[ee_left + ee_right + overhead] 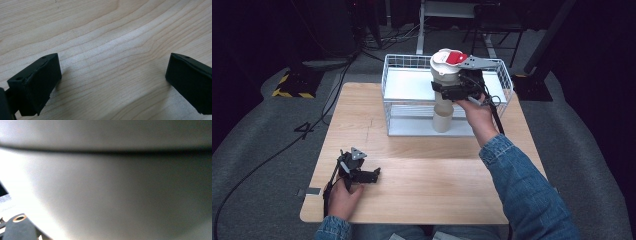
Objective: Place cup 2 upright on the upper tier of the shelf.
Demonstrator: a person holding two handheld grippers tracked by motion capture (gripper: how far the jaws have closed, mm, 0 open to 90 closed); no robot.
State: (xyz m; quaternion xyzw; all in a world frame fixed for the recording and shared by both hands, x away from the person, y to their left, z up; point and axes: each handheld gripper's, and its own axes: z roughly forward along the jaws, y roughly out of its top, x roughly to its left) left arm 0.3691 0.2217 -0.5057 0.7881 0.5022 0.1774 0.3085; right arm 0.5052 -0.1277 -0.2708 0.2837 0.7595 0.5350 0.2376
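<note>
The left gripper (373, 174) is rested wide open and empty near the tabletop's (422, 180) front left corner. At the back edge, the white cup (445, 67) is gripped by the right gripper (451, 91) over the wire basket (397, 75). It should be kept upright and moved slowly.

Dim lab or studio, wooden table (412, 170) on grey carpet, floor cables (272, 155), hazard-striped base (292, 86)
</note>
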